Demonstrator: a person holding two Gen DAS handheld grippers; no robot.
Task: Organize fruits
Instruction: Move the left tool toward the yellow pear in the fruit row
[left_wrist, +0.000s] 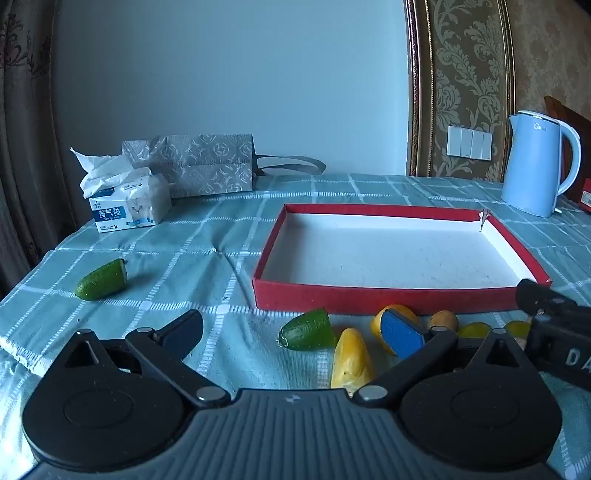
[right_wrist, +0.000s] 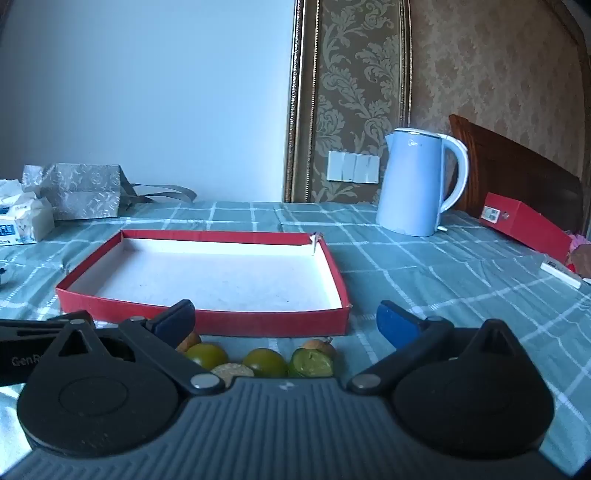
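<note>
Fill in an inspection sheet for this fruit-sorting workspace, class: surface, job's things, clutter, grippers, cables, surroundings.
Surface: table under a green checked cloth, wrinkled.
Job's things: red tray, white inside, no fruit in it; one green piece lies apart at the left; another green piece, a yellow piece and small round fruits lie in front of the tray.
Clutter: tissue pack, patterned bag, blue kettle, red box.
Grippers: left gripper open; right gripper open; neither holds anything.
Cables: nothing seen.
Surroundings: plain wall, patterned wallpaper, wall switches.
</note>
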